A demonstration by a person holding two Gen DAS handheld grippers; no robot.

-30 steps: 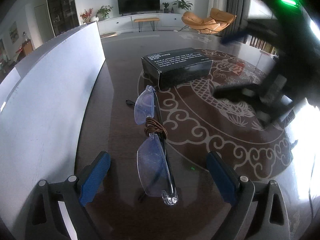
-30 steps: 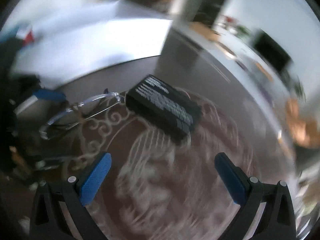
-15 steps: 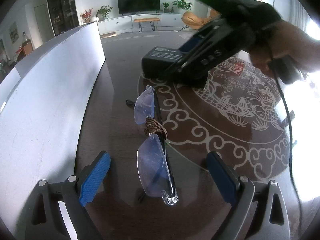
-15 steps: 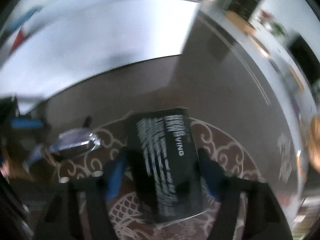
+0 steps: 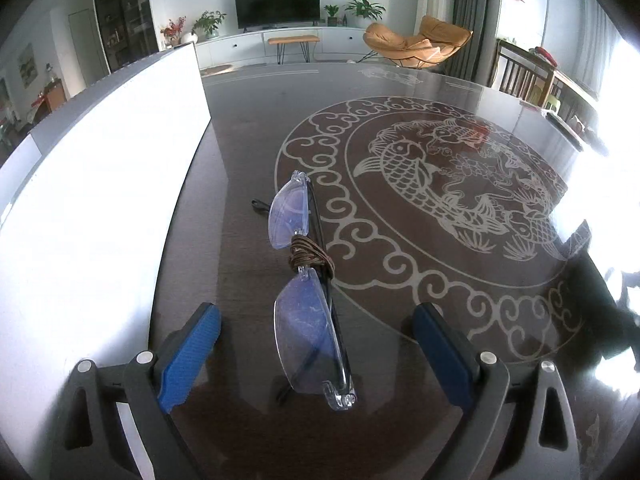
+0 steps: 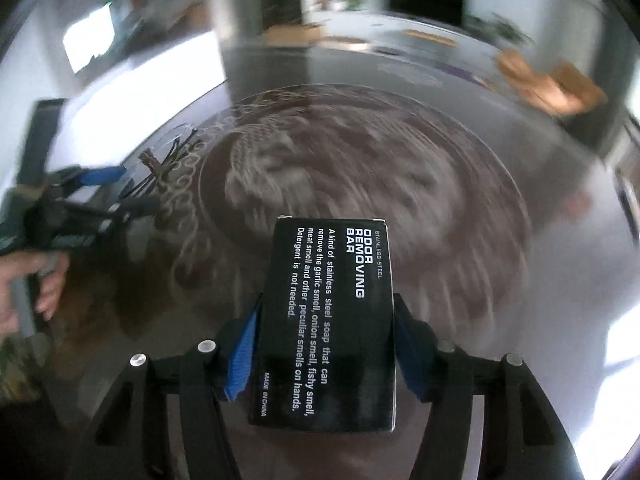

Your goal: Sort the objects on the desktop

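Between the right tool's [image 6: 324, 344] blue pads sits the black soap box [image 6: 326, 320], clamped on both sides and lifted above the patterned worktop [image 6: 400, 184] (background blurred). Left tool [image 5: 316, 344] hangs unclenched, its pads either side of the clear glasses [image 5: 306, 292] lying on the worktop, touching neither.

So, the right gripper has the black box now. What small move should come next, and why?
Probably carry the black box clear of the glasses and set it down. The right gripper already clamps it, and the open left gripper waits astride the glasses.
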